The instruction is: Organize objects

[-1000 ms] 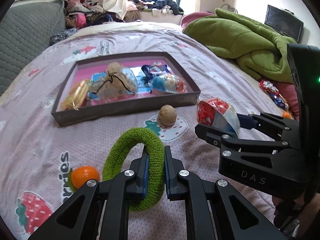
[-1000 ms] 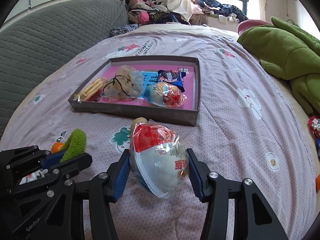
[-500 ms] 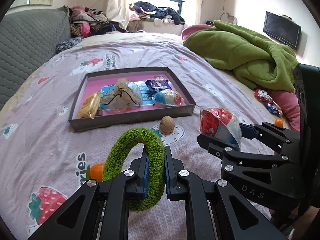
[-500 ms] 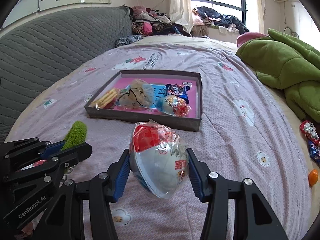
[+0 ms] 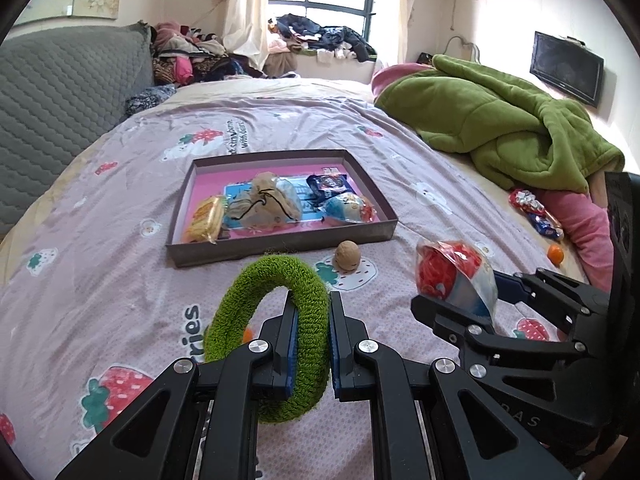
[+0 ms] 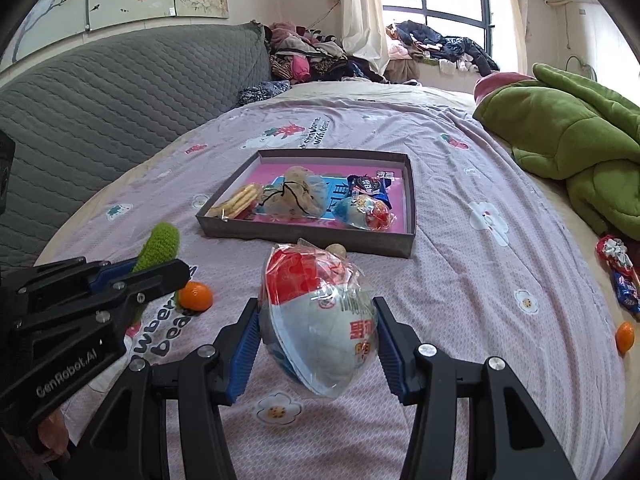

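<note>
The left gripper (image 5: 312,320) pinches a fuzzy green ring (image 5: 276,328) tight. The right gripper (image 6: 316,332) squeezes a round snack bag (image 6: 320,320), red on top. Both hang above the bed (image 6: 460,280). Under them lie an orange (image 6: 195,295) and a walnut (image 5: 347,255). Farther back, mid-bed, sits a tray (image 5: 280,244) full of snacks.

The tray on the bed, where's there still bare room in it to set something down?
In the tray, bare pink floor shows along the far wall and the right wall, past the blue cookie packet. The near half is crowded: crackers, drawstring pouch, wrapped snack.
</note>
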`<state>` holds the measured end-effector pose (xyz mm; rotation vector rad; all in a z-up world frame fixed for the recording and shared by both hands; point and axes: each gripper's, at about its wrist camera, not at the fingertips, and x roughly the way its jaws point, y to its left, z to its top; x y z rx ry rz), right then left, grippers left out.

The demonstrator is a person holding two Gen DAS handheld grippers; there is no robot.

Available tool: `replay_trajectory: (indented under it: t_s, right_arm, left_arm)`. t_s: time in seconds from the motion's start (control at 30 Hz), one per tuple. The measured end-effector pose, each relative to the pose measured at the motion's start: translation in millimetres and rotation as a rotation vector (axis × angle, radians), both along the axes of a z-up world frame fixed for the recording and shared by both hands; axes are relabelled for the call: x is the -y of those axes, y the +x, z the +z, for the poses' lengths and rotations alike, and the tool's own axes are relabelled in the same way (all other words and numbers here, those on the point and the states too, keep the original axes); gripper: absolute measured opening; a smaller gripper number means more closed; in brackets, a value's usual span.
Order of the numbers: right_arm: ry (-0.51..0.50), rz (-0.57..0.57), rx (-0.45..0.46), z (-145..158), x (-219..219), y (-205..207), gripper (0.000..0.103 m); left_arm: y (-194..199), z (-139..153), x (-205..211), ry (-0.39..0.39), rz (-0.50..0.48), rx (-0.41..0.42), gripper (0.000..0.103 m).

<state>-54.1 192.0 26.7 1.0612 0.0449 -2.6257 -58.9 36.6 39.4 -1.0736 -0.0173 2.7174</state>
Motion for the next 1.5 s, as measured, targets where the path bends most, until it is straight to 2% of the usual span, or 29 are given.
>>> replay_trajectory:
  t_s: [0.4, 0.63, 1.0, 1.2, 1.5]
  right_arm:
    - [-0.004, 0.024, -0.02, 4, 16, 15, 0.054]
    - [0.003, 0.001, -0.055, 8, 22, 17, 0.054]
    - [-0.016, -0.029, -0.084, 12, 28, 6, 0.054]
    - [-0.022, -0.045, -0.1, 15, 30, -2, 0.054]
    - [-0.044, -0.066, -0.118, 20, 28, -14, 0.054]
  left_arm:
    - [8, 0, 28, 0.014, 0.052, -0.01, 0.012]
    - [4, -3, 38, 0.021, 0.091, -0.016, 0.013]
    - [-7, -10, 43, 0.028, 0.114, -0.013, 0.013]
    - [-14, -8, 45, 0.055, 0.115, -0.023, 0.013]
    - [-23, -2, 40, 0.045, 0.109, -0.039, 0.013]
